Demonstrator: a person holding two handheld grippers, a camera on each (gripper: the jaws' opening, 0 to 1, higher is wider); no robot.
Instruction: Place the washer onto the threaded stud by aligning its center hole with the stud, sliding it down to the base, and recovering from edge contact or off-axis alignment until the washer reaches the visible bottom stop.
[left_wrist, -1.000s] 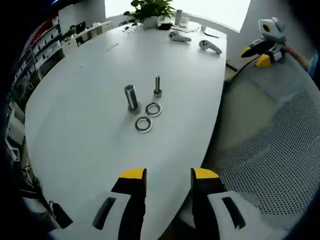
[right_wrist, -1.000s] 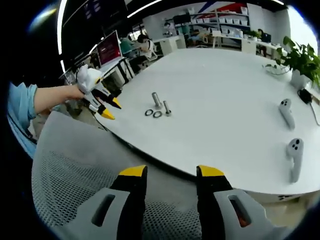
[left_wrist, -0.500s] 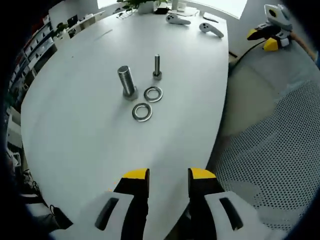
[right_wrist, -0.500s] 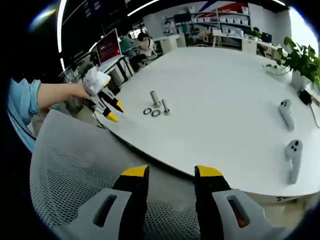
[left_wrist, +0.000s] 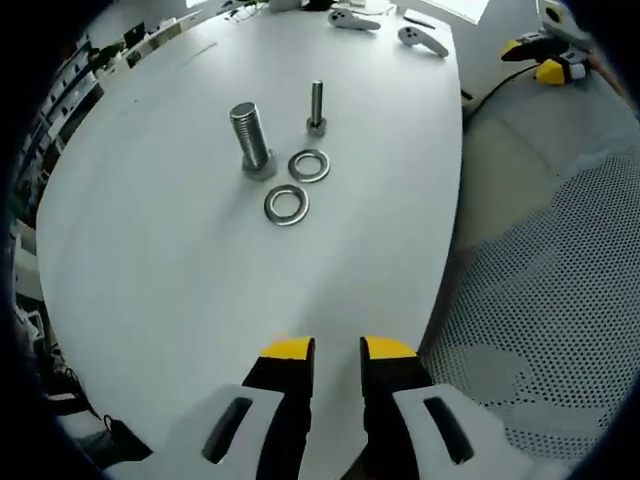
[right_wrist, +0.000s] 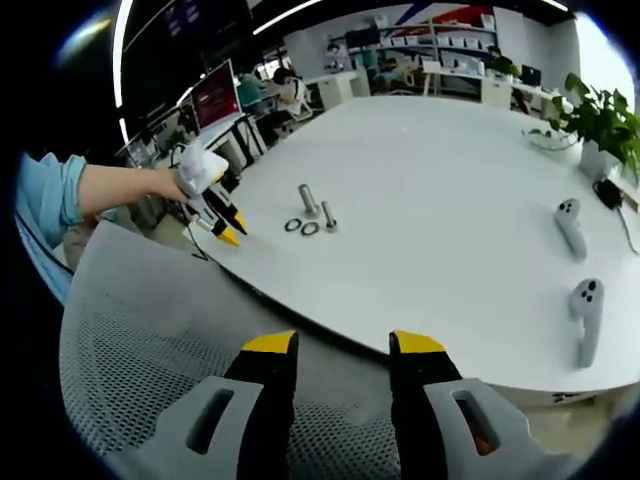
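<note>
**Two washers and two studs on a white table, both grippers clear of them**

Left gripper view, near to far. The left gripper (left_wrist: 335, 350), with white body and yellow-tipped black jaws, hangs over the near edge of the large white oval table (left_wrist: 150, 260); its jaws stand close together with a narrow gap, grasping nothing. To the right lies the grey mesh seat of a chair (left_wrist: 540, 330). Farther onto the table lies a flat steel washer (left_wrist: 286, 204), and just beyond it a second flat steel washer (left_wrist: 309, 165); the two lie near each other but apart. The thick threaded steel stud (left_wrist: 250, 138) stands upright just left of the second washer, and the thin steel stud (left_wrist: 316, 106) stands upright just behind it. No washer sits on either stud. Two white handheld controllers (left_wrist: 422, 38) rest at the far end.

Right gripper view, near to far. The right gripper (right_wrist: 342, 350) is over the chair mesh, jaws spread apart and empty. Beyond the table edge, the left gripper is held by a hand with a blue sleeve (right_wrist: 45, 195), its tips pointing toward the washers. A potted green plant (right_wrist: 600, 125) stands at the far right.
</note>
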